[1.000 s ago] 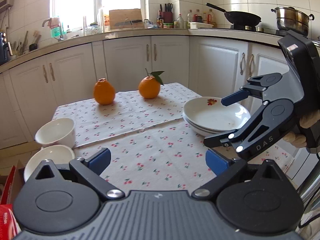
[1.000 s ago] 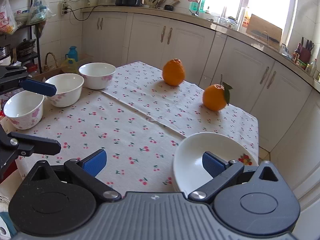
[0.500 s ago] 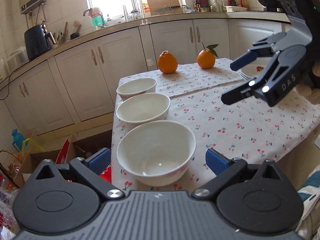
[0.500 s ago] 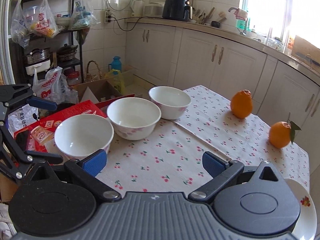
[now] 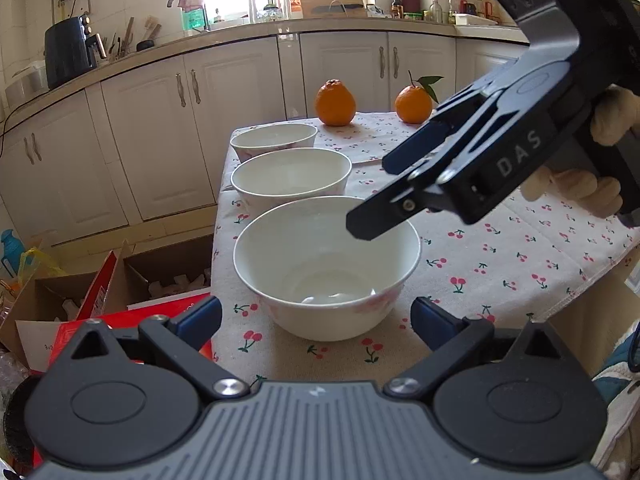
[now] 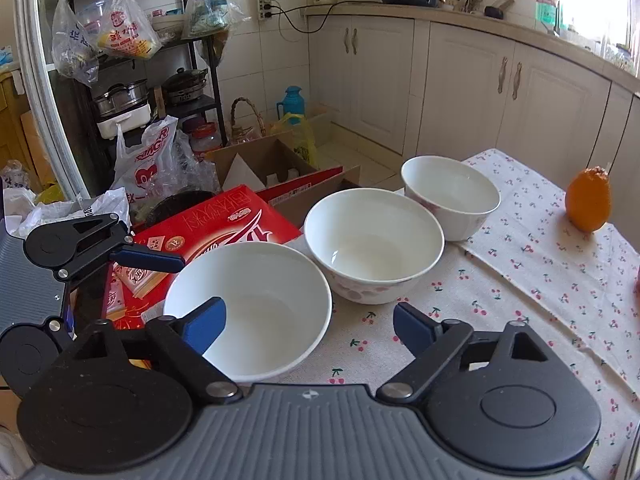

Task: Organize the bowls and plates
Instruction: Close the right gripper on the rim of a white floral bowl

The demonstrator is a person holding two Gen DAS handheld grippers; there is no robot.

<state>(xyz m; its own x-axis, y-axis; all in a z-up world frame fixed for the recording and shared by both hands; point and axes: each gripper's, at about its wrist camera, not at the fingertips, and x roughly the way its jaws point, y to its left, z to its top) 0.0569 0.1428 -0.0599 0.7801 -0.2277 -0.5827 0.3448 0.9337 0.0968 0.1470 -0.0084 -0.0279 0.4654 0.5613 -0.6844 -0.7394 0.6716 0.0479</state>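
Note:
Three white bowls stand in a row along the table's left edge: the nearest bowl (image 5: 326, 268) (image 6: 248, 308), the middle bowl (image 5: 291, 178) (image 6: 374, 246) and the far bowl (image 5: 274, 142) (image 6: 450, 196). My left gripper (image 5: 316, 318) is open and empty, just in front of the nearest bowl. My right gripper (image 6: 308, 324) is open and empty; its left finger reaches over that bowl's rim. In the left wrist view the right gripper (image 5: 376, 196) hovers over the nearest bowl. The plates are out of view.
Two oranges (image 5: 335, 103) (image 5: 413, 104) sit at the far end of the cherry-print tablecloth (image 5: 500, 248). Beside the table on the floor are a red box (image 6: 208, 224), open cardboard boxes (image 6: 272, 164) and plastic bags. Cabinets line the walls.
Both grippers swung left, away from the stacked plates, and closed in on the nearest bowl. The right gripper now reaches over its rim. Both stayed open.

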